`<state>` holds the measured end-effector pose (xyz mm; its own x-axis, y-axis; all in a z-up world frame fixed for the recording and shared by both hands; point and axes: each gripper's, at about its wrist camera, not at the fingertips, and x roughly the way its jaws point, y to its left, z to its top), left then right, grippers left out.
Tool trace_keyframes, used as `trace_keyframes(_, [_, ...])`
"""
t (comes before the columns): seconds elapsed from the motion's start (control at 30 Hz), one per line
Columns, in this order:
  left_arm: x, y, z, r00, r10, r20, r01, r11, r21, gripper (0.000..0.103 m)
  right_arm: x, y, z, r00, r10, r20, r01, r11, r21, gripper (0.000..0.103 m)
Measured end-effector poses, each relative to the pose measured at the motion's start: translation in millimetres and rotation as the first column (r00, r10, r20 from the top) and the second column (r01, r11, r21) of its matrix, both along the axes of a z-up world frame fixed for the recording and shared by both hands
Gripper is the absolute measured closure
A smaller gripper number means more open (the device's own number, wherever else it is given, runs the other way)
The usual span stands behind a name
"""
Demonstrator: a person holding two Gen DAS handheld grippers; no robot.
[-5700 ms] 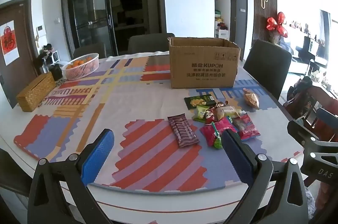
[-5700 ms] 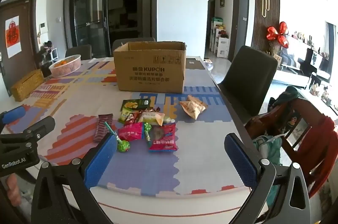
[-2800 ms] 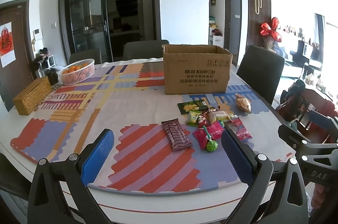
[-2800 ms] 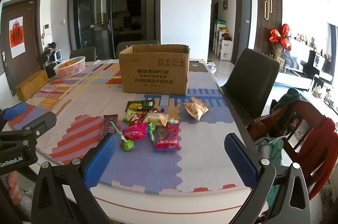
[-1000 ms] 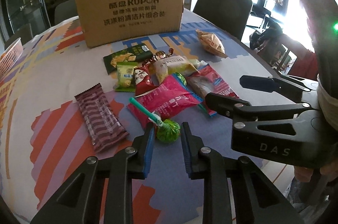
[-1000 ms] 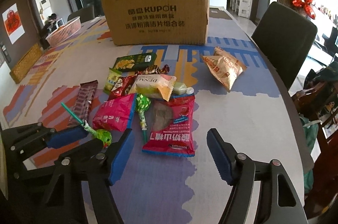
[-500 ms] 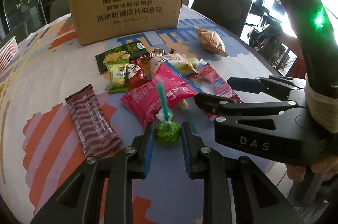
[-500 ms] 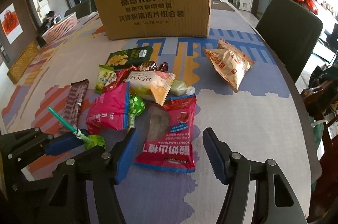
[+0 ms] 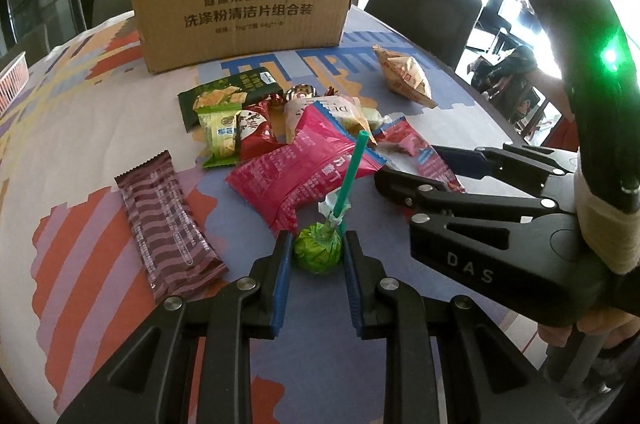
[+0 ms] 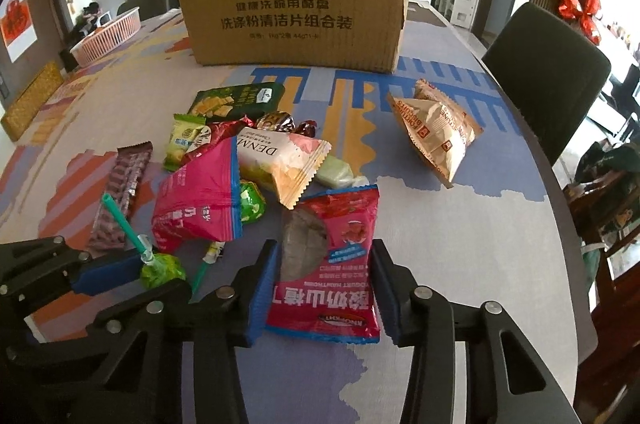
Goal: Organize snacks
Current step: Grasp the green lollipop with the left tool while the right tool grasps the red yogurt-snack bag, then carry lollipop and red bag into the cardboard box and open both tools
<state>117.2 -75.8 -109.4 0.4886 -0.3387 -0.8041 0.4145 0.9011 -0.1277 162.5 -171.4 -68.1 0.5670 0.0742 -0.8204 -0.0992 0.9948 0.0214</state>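
Both grippers are sitting low over the snack pile now, where seconds ago they were hanging back at the table's near edge with the snacks far off. Since then the left gripper (image 9: 316, 256) has clamped its blue pads on the green lollipop (image 9: 318, 252), low centre in its own view, with the teal stick slanting up and away over the pink packet (image 9: 308, 171).

At the bottom centre of the right wrist view, the right gripper (image 10: 323, 264) has just been closing; the red yogurt-snack packet (image 10: 330, 260) is lying between its pads, apparently touched at both side edges, though a firm grip cannot be confirmed. The packet's long axis is running straight away from the gripper, its short width spanning the jaws, so a squeeze across it looks like the natural move.

Just beyond, other wrappers are crowding the packet's far end, so lifting upward is probably cleaner than sliding forward. To the right, bare tablecloth (image 10: 460, 244) is offering open room up to the table's curved edge.

Farthest, at upper centre, the cardboard box (image 10: 292, 3) is standing upright, well apart, the likely place for both snacks.
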Motion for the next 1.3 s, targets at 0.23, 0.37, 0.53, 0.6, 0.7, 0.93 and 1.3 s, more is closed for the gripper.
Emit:
trace_keyframes(0.23, [-6,2,12,1.0,0.002,0.027,-0.002,1.0,-0.014,0.078,-11,-5,5,1.0,-0.001,-0.024,0.002,0.999,0.045,0.059])
trace_keyframes(0.37, [-12,2,20,0.999,0.003,0.05,-0.002,1.0,-0.017,0.078,-22,-6,13,1.0,-0.003,-0.017,0.004,0.999,0.051,0.059])
trace_keyframes(0.53, [-18,5,37,0.996,0.018,0.093,-0.016,1.0,-0.018,0.078,-35,-6,27,1.0,0.004,0.02,-0.005,0.999,0.053,0.059])
trace_keyframes(0.6, [-18,7,44,0.994,0.027,0.108,-0.025,1.0,-0.02,0.078,-37,-6,33,0.999,0.004,0.037,-0.006,0.999,0.05,0.059])
trace_keyframes(0.7, [-17,11,55,0.991,0.045,0.125,-0.042,0.999,-0.027,0.078,-38,-7,42,0.998,0.001,0.064,-0.004,0.999,0.051,0.059])
trace_keyframes(0.93, [-7,21,81,0.98,0.093,0.175,-0.086,0.995,-0.047,0.078,-33,-6,65,0.99,-0.002,0.139,-0.006,0.998,0.06,0.059])
trace_keyframes(1.3, [29,34,133,0.945,0.136,0.299,-0.113,0.989,-0.095,0.078,-3,-2,113,0.958,-0.007,0.287,-0.019,0.996,0.087,0.059])
